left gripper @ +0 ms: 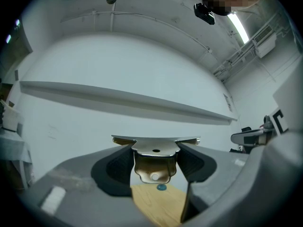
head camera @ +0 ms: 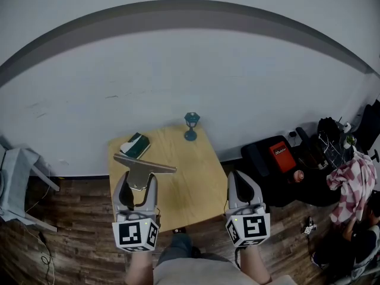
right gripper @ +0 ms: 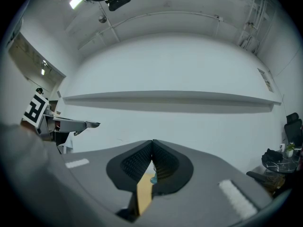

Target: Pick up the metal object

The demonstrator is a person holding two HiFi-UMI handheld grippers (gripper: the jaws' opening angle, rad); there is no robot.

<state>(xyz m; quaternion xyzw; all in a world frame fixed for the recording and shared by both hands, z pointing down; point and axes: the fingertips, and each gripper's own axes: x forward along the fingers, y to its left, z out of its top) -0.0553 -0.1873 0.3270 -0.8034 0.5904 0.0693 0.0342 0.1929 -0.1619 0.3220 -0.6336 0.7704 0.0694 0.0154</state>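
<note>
A small wooden table (head camera: 193,186) stands against a white wall. A green and white box (head camera: 136,145) lies at its far left corner, and a small teal stemmed ornament (head camera: 191,126) stands upright at the far edge, toward the right corner. Neither touches the grippers, and the tabletop between them is bare wood. On the floor to the right, well apart from the table, lie black bags, one with an orange label (head camera: 279,156), and a pink checked cloth (head camera: 354,186). A pale chair (head camera: 18,180) is cut off at the left edge of the head view. The ornament's shape is too small to make out, and in both gripper views it shows only as a teal dot past the jaw tips. The right gripper (head camera: 243,186) hovers over the near right edge of the table with its jaws pressed together on nothing. The left gripper (head camera: 137,190) is over the left half of the table and clamps the metal object (head camera: 144,168), a T-shaped plate. Its holed stem sits between the pads and its crossbar lies across just beyond the jaw tips, with wood showing below.
</note>
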